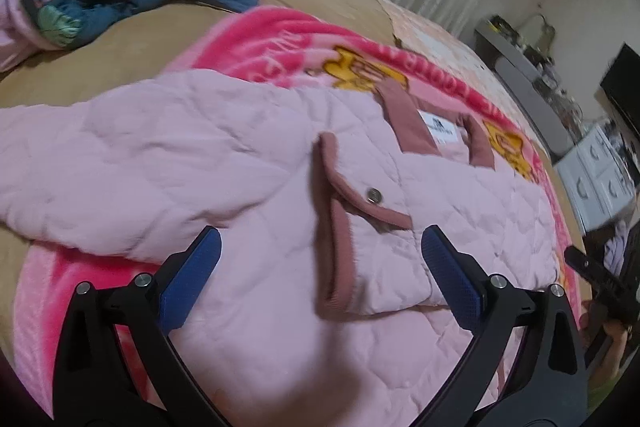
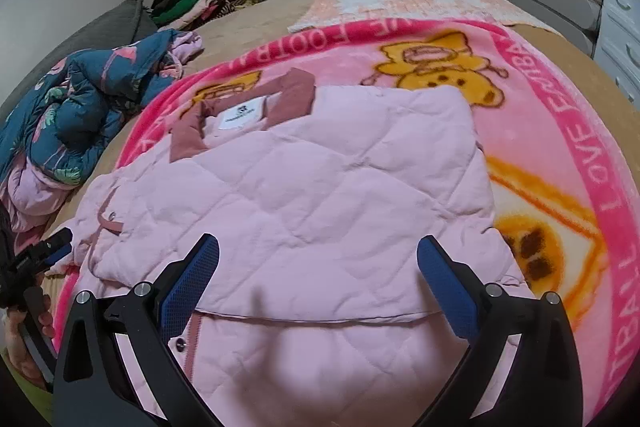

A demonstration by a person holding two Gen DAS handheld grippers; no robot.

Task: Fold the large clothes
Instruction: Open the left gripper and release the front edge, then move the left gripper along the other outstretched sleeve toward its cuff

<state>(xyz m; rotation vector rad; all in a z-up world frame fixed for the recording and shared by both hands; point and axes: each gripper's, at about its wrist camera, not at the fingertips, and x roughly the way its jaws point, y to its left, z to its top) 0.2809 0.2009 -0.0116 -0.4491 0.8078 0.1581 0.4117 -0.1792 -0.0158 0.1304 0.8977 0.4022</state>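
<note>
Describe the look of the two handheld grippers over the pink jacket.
The left gripper and right gripper look identical: curved matte-black frames, silver round bolt heads at the pivots, jaws faced with blue, fine-textured pads. No cables or markings show. The hand holding the left one is bare.

Pink blanket [image 2: 560, 131] on bed: border lettering reads "LOVE" down the right edge, w/ partial "FOOTBA…" along top and "…TBALL" lower right. Jacket's white neck label [image 2: 243, 116] has a logo, too small to read.

Left gripper [image 1: 320, 267], right gripper [image 2: 318, 267] agape
</note>
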